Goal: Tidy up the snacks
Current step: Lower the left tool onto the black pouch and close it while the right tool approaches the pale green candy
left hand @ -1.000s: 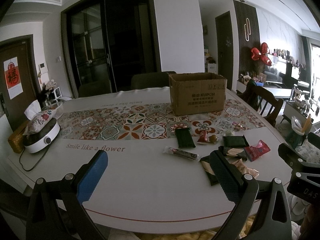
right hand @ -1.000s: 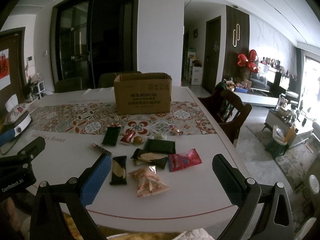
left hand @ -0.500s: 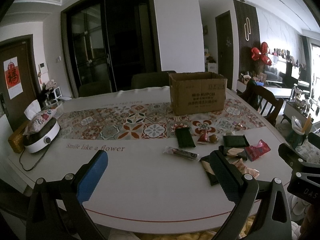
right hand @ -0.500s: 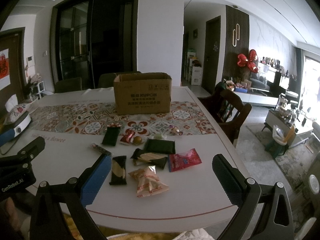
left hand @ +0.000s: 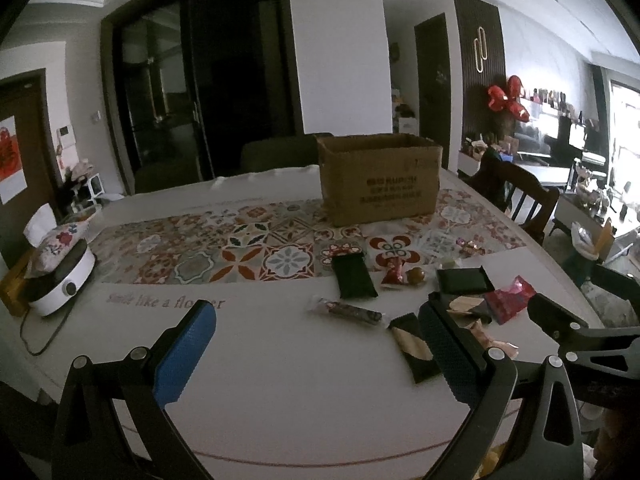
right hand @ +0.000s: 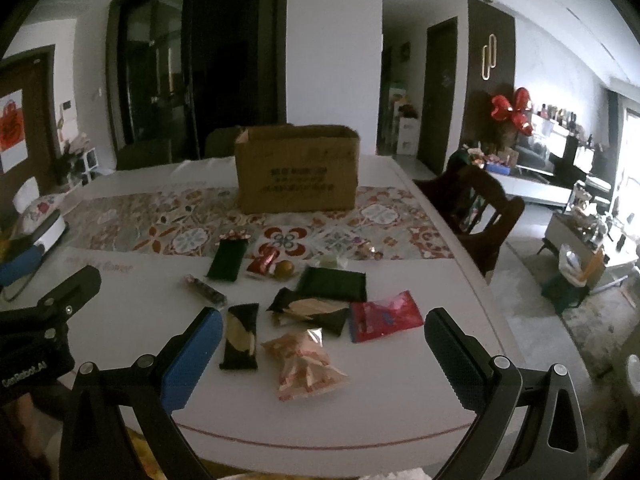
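Cardboard box (right hand: 296, 168) sits on the patterned runner (left hand: 224, 248) toward the table's (right hand: 380, 392) far edge; print on it too blurry to read. Snacks (right hand: 304, 364) lie scattered near the front edge, w/ the left gripper's (left hand: 316, 354) finger partly covering a dark packet (left hand: 412, 346). Left and right gripper (right hand: 320, 360) both spread wide, holding nothing.

White cooker (left hand: 60, 280), wooden chair (right hand: 476, 208)
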### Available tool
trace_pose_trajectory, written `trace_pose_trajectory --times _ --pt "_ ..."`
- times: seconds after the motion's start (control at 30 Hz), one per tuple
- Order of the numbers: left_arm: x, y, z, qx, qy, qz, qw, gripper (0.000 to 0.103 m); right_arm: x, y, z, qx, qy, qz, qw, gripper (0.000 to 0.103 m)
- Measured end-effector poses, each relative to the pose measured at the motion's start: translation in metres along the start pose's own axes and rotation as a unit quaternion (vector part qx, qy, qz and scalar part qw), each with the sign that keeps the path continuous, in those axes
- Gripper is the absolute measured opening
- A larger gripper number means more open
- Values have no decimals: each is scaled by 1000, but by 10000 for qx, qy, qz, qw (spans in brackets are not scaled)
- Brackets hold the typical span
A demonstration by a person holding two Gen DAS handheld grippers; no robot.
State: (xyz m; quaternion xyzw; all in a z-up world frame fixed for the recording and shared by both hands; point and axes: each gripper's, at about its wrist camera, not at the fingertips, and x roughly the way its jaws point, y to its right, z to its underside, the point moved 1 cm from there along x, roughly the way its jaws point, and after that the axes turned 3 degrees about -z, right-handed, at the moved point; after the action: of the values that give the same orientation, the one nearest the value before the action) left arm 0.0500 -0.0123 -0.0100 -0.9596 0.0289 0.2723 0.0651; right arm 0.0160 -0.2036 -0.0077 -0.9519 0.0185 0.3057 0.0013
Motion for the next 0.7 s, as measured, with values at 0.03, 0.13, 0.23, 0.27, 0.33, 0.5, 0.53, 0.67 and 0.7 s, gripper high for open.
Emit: trace_pose_trajectory --times 0.03,0.13,0.23,0.27,0.33,0.5,0.53,0.67,0.7 --pt "5 1 -2 11 -14 3 10000 103 7 0 -1 1 -46 -18 10000 102" --pt "19 4 -6 75 -34 -6 10000 103 23 2 -6 6 -119 -30 9999 102" --pt "30 6 -10 63 -52 -6 10000 103 35 4 -12 20 -150 -54 9999 102" --pt "33 7 -11 65 -62 -11 10000 103 41 4 -15 24 -153 -64 9999 102" --pt "45 8 -18 76 -60 -42 9999 103 50 5 -20 30 -149 -58 9999 102" --pt "68 12 -30 24 -142 29 9999 103 71 12 -34 91 -154 -43 9998 102" --pt "75 13 -33 2 -175 50 9998 103 78 13 -38 116 -166 -42 9998 102" --pt "94 18 -40 -57 -303 111 9995 102 95 19 -48 174 -200 3 9996 102" --pt "102 19 -42 -85 -368 130 9992 100 102 21 -51 207 -228 21 9995 102"
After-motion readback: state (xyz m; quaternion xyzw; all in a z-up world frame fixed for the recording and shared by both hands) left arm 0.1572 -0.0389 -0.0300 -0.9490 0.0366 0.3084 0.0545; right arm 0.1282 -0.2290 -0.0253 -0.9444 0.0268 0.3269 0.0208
